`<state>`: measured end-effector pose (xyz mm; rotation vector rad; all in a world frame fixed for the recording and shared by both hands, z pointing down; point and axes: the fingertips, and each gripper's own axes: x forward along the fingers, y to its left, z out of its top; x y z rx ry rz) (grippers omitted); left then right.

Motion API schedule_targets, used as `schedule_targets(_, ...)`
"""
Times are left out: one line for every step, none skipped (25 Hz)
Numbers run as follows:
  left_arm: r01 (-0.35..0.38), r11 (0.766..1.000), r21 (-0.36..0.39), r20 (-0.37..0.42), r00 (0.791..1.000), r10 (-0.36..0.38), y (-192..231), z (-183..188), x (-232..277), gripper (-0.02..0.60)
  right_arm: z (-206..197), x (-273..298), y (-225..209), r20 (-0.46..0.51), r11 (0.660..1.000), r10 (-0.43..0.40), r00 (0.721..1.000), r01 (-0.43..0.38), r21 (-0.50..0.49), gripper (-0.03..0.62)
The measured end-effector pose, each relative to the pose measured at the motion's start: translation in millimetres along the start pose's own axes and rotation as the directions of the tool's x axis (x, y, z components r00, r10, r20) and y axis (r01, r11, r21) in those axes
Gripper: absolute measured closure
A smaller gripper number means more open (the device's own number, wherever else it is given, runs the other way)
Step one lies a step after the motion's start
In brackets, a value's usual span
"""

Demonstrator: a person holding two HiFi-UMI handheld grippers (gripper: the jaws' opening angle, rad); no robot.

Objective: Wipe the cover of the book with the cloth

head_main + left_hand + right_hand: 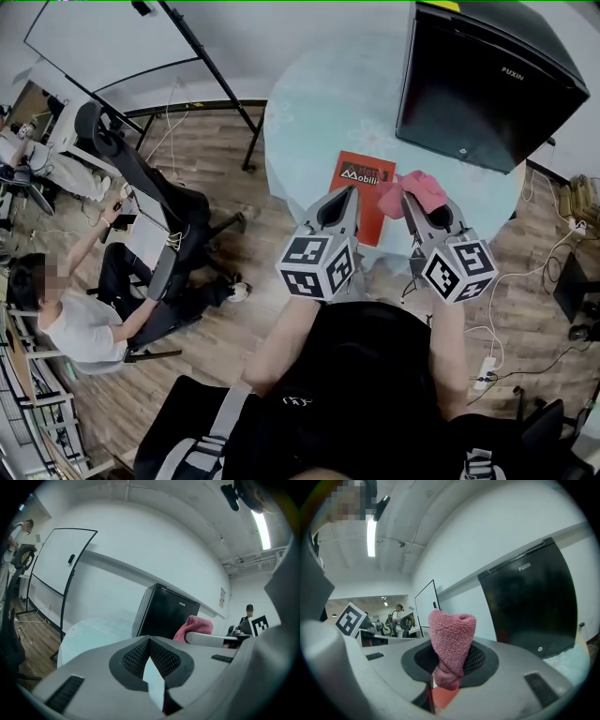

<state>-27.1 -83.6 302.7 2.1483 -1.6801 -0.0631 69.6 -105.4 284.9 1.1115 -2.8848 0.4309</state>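
right claw (447, 667): clamped on the cloth (451, 641), bunched for wiping
left claw (150, 643): tips together, empty, probably there to pin the book (362, 187)
book: cover up on the table (319, 112)

book (362, 186) partly behind cloth (413, 190), fridge (487, 84) top cropped

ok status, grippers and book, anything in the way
Left gripper shut, empty. Right gripper shut on pink cloth, above the book. Book flat on table, visible cover bare.
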Motion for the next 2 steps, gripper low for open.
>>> schedule_targets(-0.006,1.0,-0.004,0.0,1.0,0.006,2.7,-1.1,-1.1,0.568,-0.1,-0.4,-0.6,0.005,1.0,-0.01,1.0,0.01,-0.003,0.494)
schedule_targets(-0.012,1.0,-0.008,0.0,1.0,0.012,5.2,-2.0,-2.2,0.569,-0.1,-0.7,-1.2,0.01,1.0,-0.02,1.0,0.02,-0.006,0.494)
